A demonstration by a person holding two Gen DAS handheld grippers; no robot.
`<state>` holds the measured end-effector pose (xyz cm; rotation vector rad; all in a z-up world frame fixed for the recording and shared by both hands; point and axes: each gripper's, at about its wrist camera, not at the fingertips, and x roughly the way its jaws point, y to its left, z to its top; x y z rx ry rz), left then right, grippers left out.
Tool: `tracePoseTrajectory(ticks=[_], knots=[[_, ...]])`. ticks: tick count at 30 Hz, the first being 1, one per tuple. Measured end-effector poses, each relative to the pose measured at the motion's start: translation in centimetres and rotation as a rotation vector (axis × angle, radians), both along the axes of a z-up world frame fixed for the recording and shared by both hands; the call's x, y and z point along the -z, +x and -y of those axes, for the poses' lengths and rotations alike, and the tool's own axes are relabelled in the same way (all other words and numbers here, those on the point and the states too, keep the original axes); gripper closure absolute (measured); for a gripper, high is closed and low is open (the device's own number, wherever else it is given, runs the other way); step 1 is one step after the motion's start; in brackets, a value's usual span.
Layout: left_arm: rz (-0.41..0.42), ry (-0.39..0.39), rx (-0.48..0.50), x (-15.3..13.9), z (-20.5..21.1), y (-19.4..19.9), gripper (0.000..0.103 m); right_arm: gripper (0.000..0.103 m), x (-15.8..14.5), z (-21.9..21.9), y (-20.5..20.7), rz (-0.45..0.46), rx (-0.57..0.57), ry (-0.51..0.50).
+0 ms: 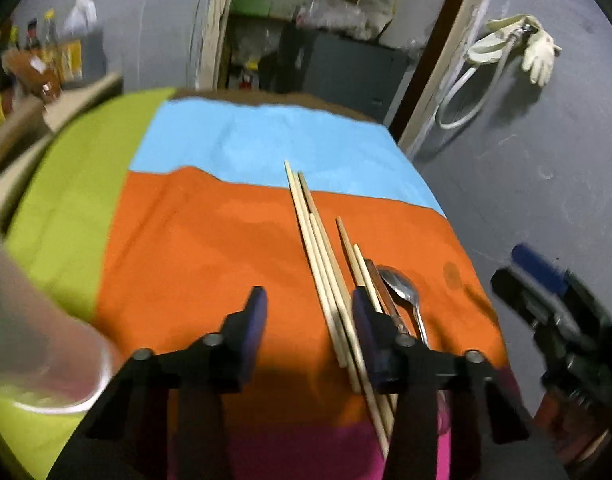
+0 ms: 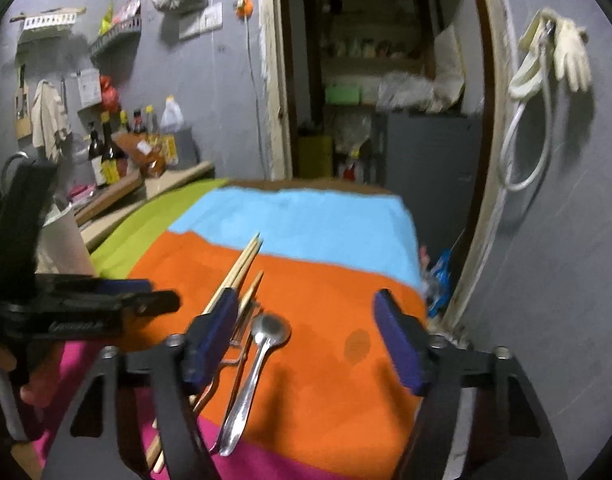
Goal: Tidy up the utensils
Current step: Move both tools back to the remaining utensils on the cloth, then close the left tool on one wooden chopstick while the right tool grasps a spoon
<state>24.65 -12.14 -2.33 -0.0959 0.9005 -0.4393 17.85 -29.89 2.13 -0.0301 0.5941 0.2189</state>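
Both grippers, left gripper [image 1: 308, 312] and right gripper [image 2: 306, 332], hang unclenched and empty, hiding the lower ends of the chopsticks [image 1: 314, 240] and spoon [image 2: 261, 344] at lower centre.

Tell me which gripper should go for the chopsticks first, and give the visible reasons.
Left, probably. The left gripper has open jaws standing over the near part of the chopsticks. The right gripper opens over the spoon and bare orange cloth, with the chopsticks outside its left finger.
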Motion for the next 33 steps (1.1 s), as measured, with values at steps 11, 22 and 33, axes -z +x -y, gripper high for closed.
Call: tracePoseTrajectory(ticks=[11, 22, 33], knots=[[-0.096, -0.019, 0.009, 1.8, 0.4, 3.4, 0.089, 0.07, 3.0, -1.4, 2.8, -0.204, -0.117, -0.014], [-0.159, -0.1, 0.044, 2.3, 0.5, 5.1, 0.096, 0.083, 4.4, -1.2, 3.8, -0.302, -0.144, 0.025], [-0.182, -0.17, 0.011, 1.4, -1.5, 3.6, 0.101, 0.095, 4.5, -1.3, 4.2, -0.319, -0.149, 0.048]])
